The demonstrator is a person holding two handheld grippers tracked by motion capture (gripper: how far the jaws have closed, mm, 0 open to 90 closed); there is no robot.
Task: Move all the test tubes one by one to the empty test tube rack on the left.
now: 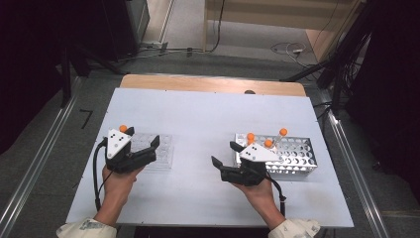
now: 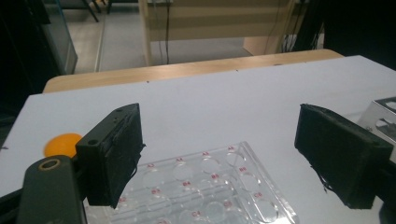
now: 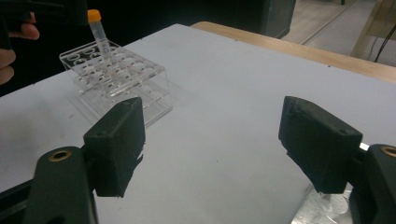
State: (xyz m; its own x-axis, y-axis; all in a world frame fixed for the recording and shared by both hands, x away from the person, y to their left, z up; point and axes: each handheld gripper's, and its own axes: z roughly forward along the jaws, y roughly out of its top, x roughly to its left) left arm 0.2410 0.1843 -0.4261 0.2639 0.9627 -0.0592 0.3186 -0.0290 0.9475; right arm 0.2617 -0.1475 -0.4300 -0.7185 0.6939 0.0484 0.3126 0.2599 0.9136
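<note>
1. We see the left gripper (image 1: 143, 144) with its jaws spread wide and nothing between them. In the left gripper view the pads hang above the clear rack (image 2: 205, 186) without touching it.
2. The right gripper (image 1: 224, 154) is likewise spread wide and empty. In the right gripper view only bare white table (image 3: 224, 140) lies between its jaws.
3. In the high view the clear rack (image 1: 156, 148) sits on the left part of the table (image 1: 198, 114), just under and beyond the left gripper. The metal rack (image 1: 297, 153) stands on the right part, partly behind the right gripper.
4. One orange-capped tube (image 3: 99, 33) stands upright in the far corner of the clear rack, as the right gripper view shows. From the left gripper, we see just its orange cap (image 2: 62, 144) behind the left jaw.
5. Three more orange caps (image 1: 268, 143) rise from the metal rack in the high view; the tubes beneath them are thin and hard to make out.
6. The right gripper's plate hides the near left end of the metal rack in the high view, and the left gripper covers part of the clear rack.
7. The red well labels on the clear rack are mostly too small for us to read, and the frame cuts off its near edge in the left gripper view.
</note>
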